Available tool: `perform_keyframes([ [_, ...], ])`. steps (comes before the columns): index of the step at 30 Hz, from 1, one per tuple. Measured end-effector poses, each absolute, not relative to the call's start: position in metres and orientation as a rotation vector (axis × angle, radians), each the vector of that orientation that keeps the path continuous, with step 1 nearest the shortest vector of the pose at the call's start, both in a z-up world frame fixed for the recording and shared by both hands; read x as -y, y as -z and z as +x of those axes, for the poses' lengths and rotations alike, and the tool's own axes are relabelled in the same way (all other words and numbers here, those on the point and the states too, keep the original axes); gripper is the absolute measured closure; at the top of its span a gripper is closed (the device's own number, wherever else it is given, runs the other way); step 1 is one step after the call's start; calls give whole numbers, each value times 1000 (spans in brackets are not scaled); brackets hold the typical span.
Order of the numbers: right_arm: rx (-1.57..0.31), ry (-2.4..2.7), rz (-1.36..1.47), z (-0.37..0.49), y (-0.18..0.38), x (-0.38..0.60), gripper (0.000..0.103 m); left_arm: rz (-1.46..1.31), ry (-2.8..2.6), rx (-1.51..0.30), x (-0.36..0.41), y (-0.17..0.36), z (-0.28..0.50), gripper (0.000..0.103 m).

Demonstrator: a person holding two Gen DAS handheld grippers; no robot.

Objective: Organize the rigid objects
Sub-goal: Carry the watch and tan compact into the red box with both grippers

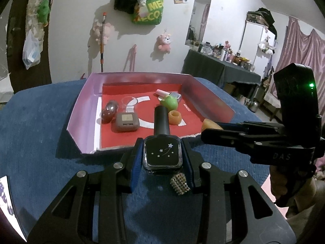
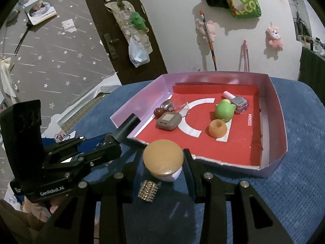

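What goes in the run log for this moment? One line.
left gripper: shut on black bottle | right gripper: shut on jar | both short of tray | studded ring: on cloth

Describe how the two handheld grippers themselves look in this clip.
Both are black, angular frames with triangular cut-outs and round silver bolts. The left gripper has blue pads inside its fingers and white "GenRoboAI" lettering on its body. The right gripper carries an upright black block with a green light and faint embossed lettering. No cables or sleeves can be made out.
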State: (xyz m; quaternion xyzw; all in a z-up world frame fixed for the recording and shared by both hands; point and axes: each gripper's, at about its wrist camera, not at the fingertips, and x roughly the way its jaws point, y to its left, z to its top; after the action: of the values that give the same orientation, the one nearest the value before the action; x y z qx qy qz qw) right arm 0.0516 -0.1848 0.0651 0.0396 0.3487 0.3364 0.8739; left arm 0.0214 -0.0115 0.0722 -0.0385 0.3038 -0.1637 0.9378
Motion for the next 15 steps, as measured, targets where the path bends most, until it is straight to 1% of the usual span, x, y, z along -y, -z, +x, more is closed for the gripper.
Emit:
perform_keyframes([
  [15,-791,-645,88,92,-60,187,63,-73,335,-680,17,-68,61,69],
])
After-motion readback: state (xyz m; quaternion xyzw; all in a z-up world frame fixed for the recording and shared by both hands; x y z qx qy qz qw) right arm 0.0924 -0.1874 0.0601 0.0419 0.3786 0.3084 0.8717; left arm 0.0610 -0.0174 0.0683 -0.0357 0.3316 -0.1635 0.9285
